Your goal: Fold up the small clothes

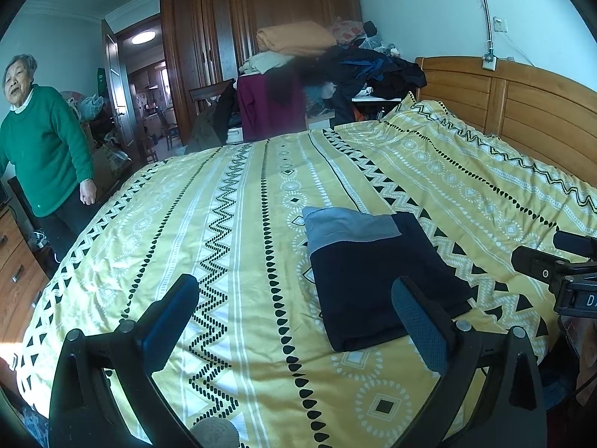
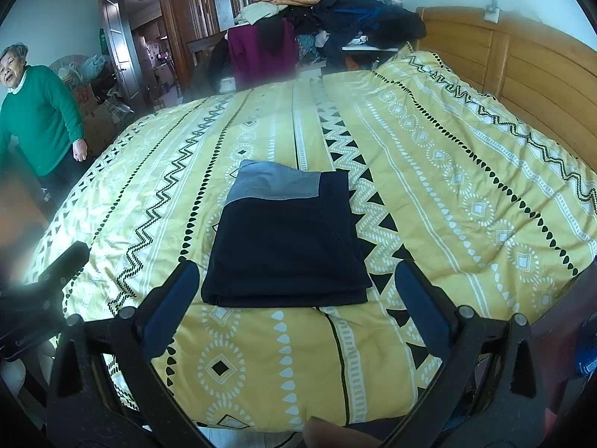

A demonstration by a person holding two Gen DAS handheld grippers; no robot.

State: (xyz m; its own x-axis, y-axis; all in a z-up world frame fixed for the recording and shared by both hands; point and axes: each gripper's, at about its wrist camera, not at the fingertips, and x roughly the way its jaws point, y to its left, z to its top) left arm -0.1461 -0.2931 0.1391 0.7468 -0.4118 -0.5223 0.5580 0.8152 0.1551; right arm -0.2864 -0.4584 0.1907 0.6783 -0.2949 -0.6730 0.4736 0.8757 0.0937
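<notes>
A small navy garment [image 1: 377,280] with a grey-blue band at its far end lies folded into a flat rectangle on the yellow patterned bedspread [image 1: 238,224]. In the right wrist view the same garment [image 2: 287,250] sits just beyond and between the fingers. My left gripper [image 1: 294,298] is open and empty, hovering above the bed to the garment's left, its right finger [image 1: 418,321] overlapping the garment's near corner in the image. My right gripper [image 2: 294,283] is open and empty too, held just short of the garment's near edge. The right gripper's body [image 1: 559,276] shows at the left view's right edge.
A person in a green sweater [image 1: 41,149] stands at the bed's far left corner. A pile of clothes and blankets [image 1: 321,59] sits beyond the bed before a wooden wardrobe [image 1: 231,37]. The wooden headboard [image 1: 522,112] runs along the right. Drawers [image 1: 15,272] stand at the left.
</notes>
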